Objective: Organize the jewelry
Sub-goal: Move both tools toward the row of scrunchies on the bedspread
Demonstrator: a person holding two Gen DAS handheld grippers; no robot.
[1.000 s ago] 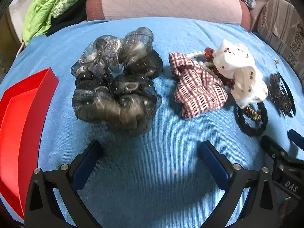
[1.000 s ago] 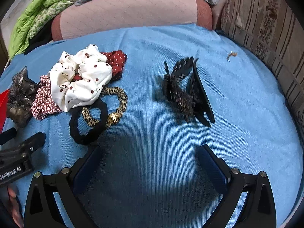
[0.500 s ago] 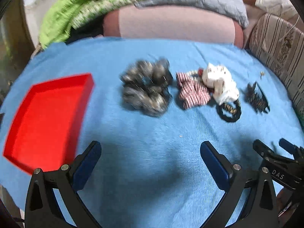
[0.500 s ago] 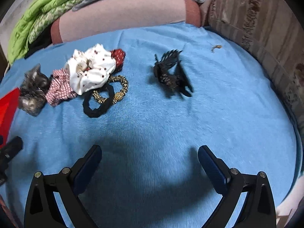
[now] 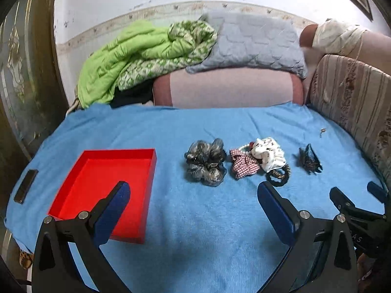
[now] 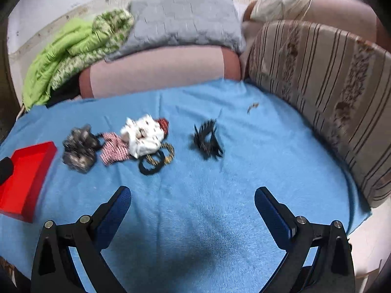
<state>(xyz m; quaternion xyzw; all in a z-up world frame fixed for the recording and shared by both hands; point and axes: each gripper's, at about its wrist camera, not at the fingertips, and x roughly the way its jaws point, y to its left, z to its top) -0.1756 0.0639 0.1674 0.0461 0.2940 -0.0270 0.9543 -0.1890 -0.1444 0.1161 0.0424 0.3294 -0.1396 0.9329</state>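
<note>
On the blue cloth (image 5: 207, 219) lie a row of hair items: a grey-black sheer scrunchie (image 5: 205, 164), a red checked scrunchie (image 5: 243, 167), a white dotted scrunchie (image 5: 268, 155), a black hair band (image 5: 277, 179) over a leopard band, and a black claw clip (image 5: 309, 160). A red tray (image 5: 105, 190) sits empty at the left. My left gripper (image 5: 193, 207) is open, well back from the items. My right gripper (image 6: 191, 210) is open and empty; the scrunchies (image 6: 141, 136) and clip (image 6: 207, 141) lie far ahead of it. It also shows in the left wrist view (image 5: 354, 202).
A pink cushion (image 5: 232, 88), green quilt (image 5: 136, 56) and grey pillow (image 5: 249, 44) lie behind the cloth. A striped sofa back (image 6: 330, 92) runs along the right. A dark flat object (image 5: 25, 185) lies left of the tray. A small brown bit (image 5: 322, 130) lies far right.
Both grippers have pulled back and up from the items, so the whole cloth, the full red tray and the wall come into view. Nothing was grasped; the items have not moved.
</note>
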